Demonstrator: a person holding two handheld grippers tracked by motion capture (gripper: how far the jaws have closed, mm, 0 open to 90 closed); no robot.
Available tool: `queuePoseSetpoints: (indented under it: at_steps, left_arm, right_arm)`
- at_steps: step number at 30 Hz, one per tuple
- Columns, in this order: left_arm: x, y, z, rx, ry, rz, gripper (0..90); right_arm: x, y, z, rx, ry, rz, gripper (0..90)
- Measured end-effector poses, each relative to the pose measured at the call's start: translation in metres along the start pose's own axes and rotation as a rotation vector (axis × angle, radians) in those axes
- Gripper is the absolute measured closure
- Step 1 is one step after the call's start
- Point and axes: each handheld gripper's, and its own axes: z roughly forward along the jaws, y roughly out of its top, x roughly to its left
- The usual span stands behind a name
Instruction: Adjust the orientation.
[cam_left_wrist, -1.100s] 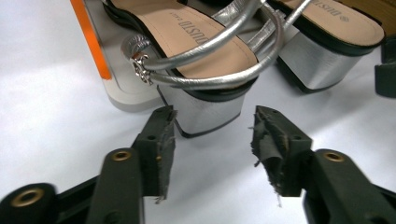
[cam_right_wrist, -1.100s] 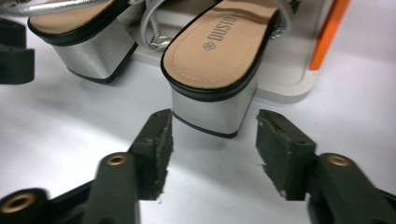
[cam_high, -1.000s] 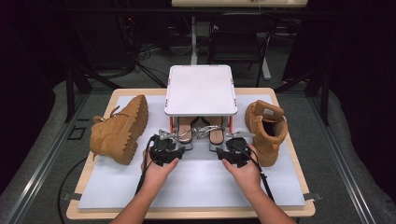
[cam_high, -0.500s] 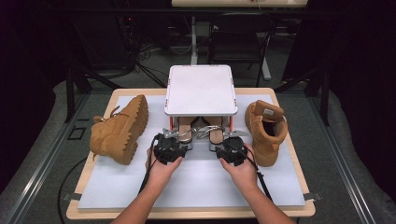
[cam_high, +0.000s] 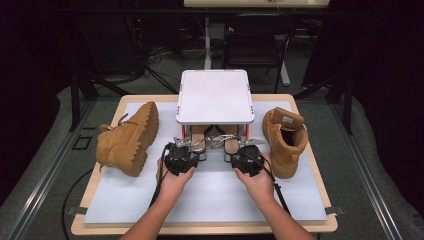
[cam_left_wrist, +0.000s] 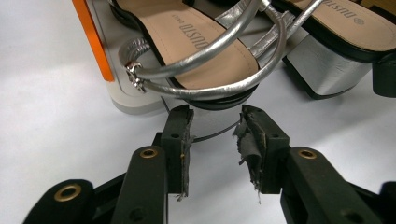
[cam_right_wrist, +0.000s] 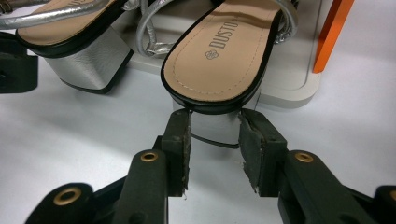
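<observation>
Two silver-strapped sandals with tan insoles and silver block heels stand side by side under a white rack (cam_high: 215, 97). The left sandal (cam_left_wrist: 187, 42) has its heel (cam_left_wrist: 212, 123) between the pads of my left gripper (cam_left_wrist: 215, 126), with no gap showing on either side. The right sandal (cam_right_wrist: 224, 51) has its heel (cam_right_wrist: 215, 126) held the same way by my right gripper (cam_right_wrist: 215, 123). From above, the left gripper (cam_high: 186, 149) and the right gripper (cam_high: 241, 150) both point at the rack's front, each at its own sandal (cam_high: 200, 136) (cam_high: 232, 141).
A tan boot (cam_high: 127, 140) lies on its side left of the rack, close to my left hand. A second tan boot (cam_high: 285, 137) stands upright on the right, next to my right hand. The rack has orange legs (cam_left_wrist: 93, 42). A white mat (cam_high: 210, 200) covers the table.
Both grippers have edged a little forward toward the sandals' heels. The sandals and boots have not moved.
</observation>
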Motion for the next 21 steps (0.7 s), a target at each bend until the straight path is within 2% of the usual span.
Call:
queuePoseSetpoints:
  at_steps: [4, 11, 21]
  left_arm:
    - [-0.0006, 0.0014, 0.001, -0.004, -0.004, -0.008, 60.9]
    - [0.0014, 0.0042, 0.0015, 0.007, -0.006, 0.006, 61.5]
    - [0.0023, 0.0093, 0.0036, 0.002, 0.01, 0.013, 62.4]
  right_arm:
    - [-0.0004, 0.0007, 0.0, 0.002, 0.008, 0.001, 64.3]
    - [0.0001, 0.0013, -0.0003, 0.006, 0.007, 0.0, 64.4]
    - [-0.0008, 0.0074, 0.0013, 0.001, -0.002, -0.006, 64.8]
